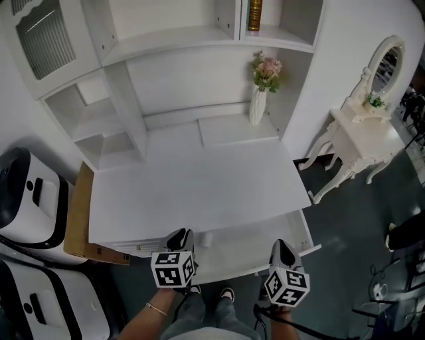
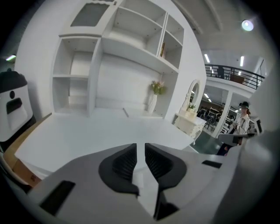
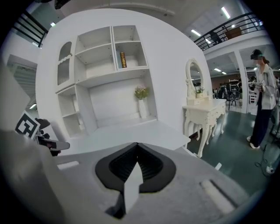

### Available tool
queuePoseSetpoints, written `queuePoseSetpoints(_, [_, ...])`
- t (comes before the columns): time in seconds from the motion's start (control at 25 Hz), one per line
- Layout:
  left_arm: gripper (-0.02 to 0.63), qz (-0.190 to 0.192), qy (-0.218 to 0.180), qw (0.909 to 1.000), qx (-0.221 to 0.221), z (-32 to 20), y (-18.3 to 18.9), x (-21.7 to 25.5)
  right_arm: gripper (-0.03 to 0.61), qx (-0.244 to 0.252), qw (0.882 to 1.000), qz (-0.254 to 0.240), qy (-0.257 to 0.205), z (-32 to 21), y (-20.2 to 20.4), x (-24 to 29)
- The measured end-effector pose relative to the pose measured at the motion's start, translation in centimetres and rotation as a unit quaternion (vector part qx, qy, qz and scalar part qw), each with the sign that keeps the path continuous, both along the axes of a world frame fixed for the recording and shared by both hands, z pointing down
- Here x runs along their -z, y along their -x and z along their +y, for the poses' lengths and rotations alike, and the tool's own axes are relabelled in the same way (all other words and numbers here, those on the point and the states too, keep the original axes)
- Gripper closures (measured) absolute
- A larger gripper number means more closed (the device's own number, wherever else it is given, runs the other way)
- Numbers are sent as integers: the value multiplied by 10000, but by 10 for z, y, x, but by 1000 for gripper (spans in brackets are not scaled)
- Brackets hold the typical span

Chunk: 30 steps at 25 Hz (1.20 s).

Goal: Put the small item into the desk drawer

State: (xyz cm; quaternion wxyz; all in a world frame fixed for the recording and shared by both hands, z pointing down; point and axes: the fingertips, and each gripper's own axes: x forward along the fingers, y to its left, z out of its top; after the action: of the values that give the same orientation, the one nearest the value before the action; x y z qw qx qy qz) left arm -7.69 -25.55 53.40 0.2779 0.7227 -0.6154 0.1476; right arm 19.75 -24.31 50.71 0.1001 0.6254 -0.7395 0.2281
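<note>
We look steeply down on a white desk (image 1: pixel 199 179) with a shelved hutch. The holder's forearms are cut off at the bottom edge, and the marker cubes cover most of both tools. At the left edge, two white-and-black machines (image 1: pixel 26 199) are only partly in frame and we cannot tell what they are. A flat piece of cardboard (image 1: pixel 80 212) leans beside the desk, its lower part hidden.

The desk drawer (image 1: pixel 265 232) is pulled out under the front edge. In it, just right of the left gripper (image 1: pixel 182 234), lies the small item (image 1: pixel 204 238), a pale speck too small to make out its shape; whether it touches the tool is unclear.

In the left gripper view, the left gripper (image 2: pixel 140 146) has its ribbed pads (image 2: pixel 124 162) drawn close with a narrow slit between them, and only white desk shows through the slit. The right gripper (image 1: pixel 282 244) hovers over the drawer's right end. In the right gripper view, its (image 3: pixel 137 146) tips are pressed together on nothing.

A white vase (image 1: pixel 256 106) of pink flowers (image 1: pixel 267 70) stands at the back of the desk. One brown book (image 1: pixel 255 14), cut off at the top edge, stands in an upper compartment; the other compartments in sight look bare. To the right is a white dressing table (image 1: pixel 362 133) with an oval mirror (image 1: pixel 387 63). A person (image 3: pixel 262 100) stands in the distance.
</note>
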Motion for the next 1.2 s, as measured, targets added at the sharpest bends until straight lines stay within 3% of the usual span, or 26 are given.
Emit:
queuePoseSetpoints(0.32, [603, 26, -1156, 9928, 308, 4, 34, 94, 574, 535, 9966, 30, -620, -22, 37, 55])
queuePoseSetpoints(0.56, [607, -287, -2124, 9752, 556, 3, 66, 151, 574, 511, 9923, 192, -1112, -36, 30, 97])
queuePoseSetpoints(0.84, [609, -431, -2216, 9698, 928, 6, 116, 156, 574, 38, 9911, 402, -1267, -36, -2, 113])
queuePoseSetpoints(1.2, [609, -275, -2321, 9688, 827, 1, 131, 163, 574, -267, 9903, 616, -1217, -27, -10, 116])
